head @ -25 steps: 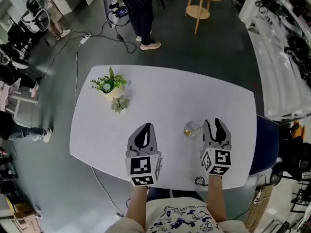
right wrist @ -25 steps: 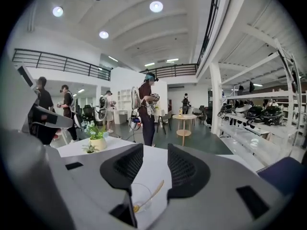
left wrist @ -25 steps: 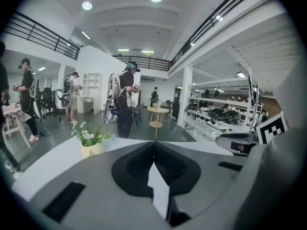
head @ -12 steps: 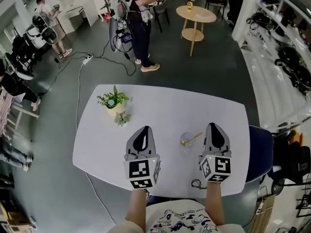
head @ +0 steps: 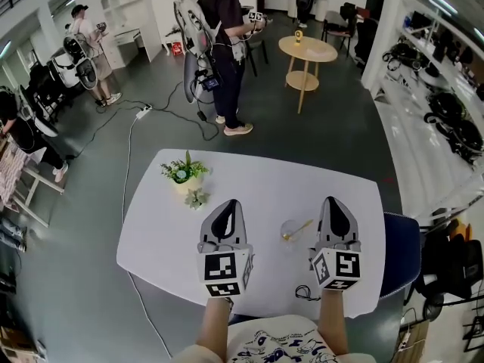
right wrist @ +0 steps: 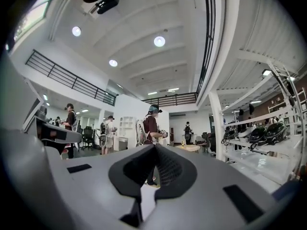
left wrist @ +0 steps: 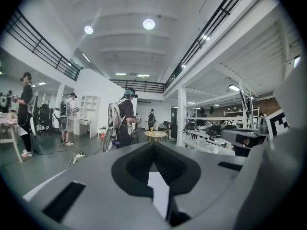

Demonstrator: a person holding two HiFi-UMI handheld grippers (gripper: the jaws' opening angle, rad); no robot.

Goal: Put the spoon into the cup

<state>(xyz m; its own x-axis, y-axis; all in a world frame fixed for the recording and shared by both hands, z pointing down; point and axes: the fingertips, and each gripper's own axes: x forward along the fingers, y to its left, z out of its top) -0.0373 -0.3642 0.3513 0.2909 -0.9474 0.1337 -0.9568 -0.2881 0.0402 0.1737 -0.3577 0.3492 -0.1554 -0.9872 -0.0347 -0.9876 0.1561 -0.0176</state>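
A clear glass cup point(head: 290, 231) stands on the white table point(head: 249, 180), and a gold spoon point(head: 301, 227) leans in it with its handle up to the right. My right gripper point(head: 333, 200) is just right of the cup and apart from it. Its jaws have just closed and hold nothing. My left gripper point(head: 229, 203) hovers left of the cup, shut and empty. In the left gripper view the left gripper point(left wrist: 153, 143) points level across the room with its tips together. The right gripper point(right wrist: 154, 146) looks the same in its own view. Neither gripper view shows the cup.
A potted plant point(head: 184, 174) and a small succulent point(head: 197, 198) sit at the table's far left. A black cable point(head: 305, 292) lies at the near edge. A blue chair point(head: 398, 254) stands to the right. A person point(head: 219, 44) and a round wooden table point(head: 305, 51) are beyond.
The right gripper's jaws stood open beside the cup a second ago and are now shut and empty. Both grippers have risen above the table. The spoon stays in the cup.
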